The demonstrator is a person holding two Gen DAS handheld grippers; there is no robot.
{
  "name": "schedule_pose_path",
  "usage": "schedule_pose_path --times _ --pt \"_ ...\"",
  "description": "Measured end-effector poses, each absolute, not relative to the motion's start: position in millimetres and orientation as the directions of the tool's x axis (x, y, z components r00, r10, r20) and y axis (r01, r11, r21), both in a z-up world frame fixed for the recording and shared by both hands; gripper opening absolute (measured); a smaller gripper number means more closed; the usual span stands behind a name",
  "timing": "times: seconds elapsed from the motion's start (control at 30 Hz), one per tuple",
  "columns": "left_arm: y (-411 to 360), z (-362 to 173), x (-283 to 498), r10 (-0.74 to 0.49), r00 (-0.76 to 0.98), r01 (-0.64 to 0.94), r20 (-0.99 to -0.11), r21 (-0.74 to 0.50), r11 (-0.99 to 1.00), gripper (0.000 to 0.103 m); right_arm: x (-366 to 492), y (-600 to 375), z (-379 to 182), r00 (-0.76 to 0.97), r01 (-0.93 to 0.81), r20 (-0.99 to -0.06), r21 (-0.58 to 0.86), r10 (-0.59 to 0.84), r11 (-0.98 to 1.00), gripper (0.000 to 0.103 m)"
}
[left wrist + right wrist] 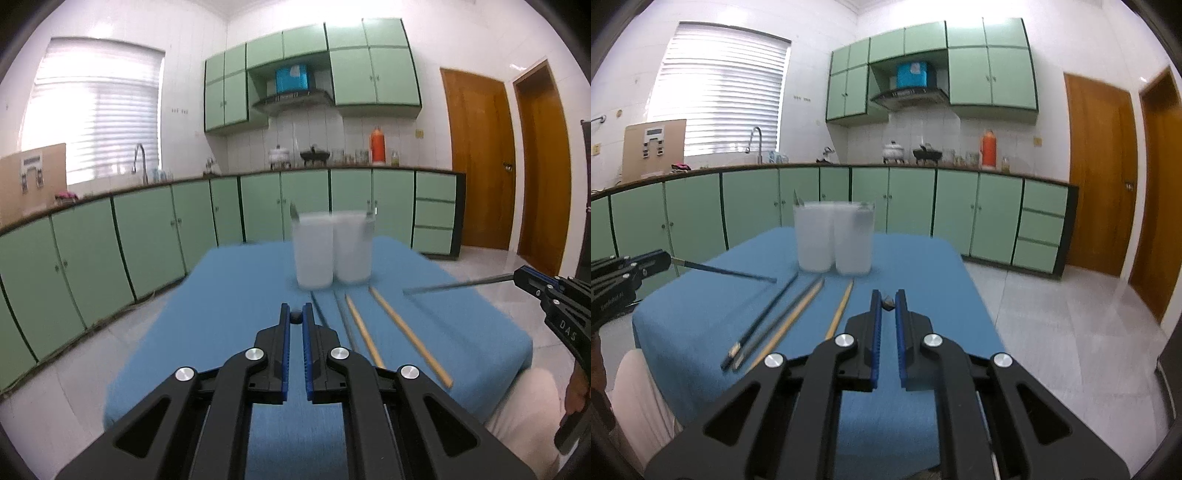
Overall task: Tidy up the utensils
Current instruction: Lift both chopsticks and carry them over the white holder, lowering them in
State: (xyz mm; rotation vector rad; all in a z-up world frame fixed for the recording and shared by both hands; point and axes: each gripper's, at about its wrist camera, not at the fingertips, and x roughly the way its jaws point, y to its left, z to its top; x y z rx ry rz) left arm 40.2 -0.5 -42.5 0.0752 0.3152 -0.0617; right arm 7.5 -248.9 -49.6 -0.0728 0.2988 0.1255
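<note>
Two frosted white cups (332,251) stand side by side on the blue-clothed table (229,302), each with utensil tips showing above the rim; they also show in the right wrist view (834,240). Several chopsticks lie in front of them: two wooden ones (406,332) and two dark ones (764,314). My left gripper (295,317) is shut on the end of a dark blue chopstick (727,271), held above the table. My right gripper (888,301) is shut on a grey metal chopstick (458,285), also held in the air.
Green base cabinets and a counter (258,173) with a sink tap, pots and an orange thermos (377,146) run behind the table. Wooden doors (480,158) stand at the right. A pale cushion or seat (528,406) sits at the table's near right corner.
</note>
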Motion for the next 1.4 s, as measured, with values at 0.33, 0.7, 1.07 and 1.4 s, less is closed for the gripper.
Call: schedule_pose_path --times 0.33,0.7,1.07,1.4 --pt "6.3 18.1 64.8 -0.114 0.962 0.129 -0.249 0.044 0.991 0.006 51.0 -265.1 18.1 0.905 -0.219 -0.369 0.018 0.210 0.976 0.006" --pt "15.0 49.1 100.5 -0.178 0.944 0.187 -0.277 0.008 0.982 0.006 80.4 -268.1 60.0 0.851 -0.296 -0.445 0.033 0.279 0.955 0.006" --pt "24.8 95.9 122.2 -0.211 0.954 0.211 -0.213 -0.023 0.977 0.006 105.5 -256.2 117.1 0.839 -0.371 -0.418 0.028 0.348 0.928 0.006" --pt "9.4 160.9 169.4 -0.210 0.975 0.211 -0.069 0.003 0.977 0.006 157.3 -242.2 194.2 0.873 -0.394 -0.301 0.032 0.385 0.919 0.006"
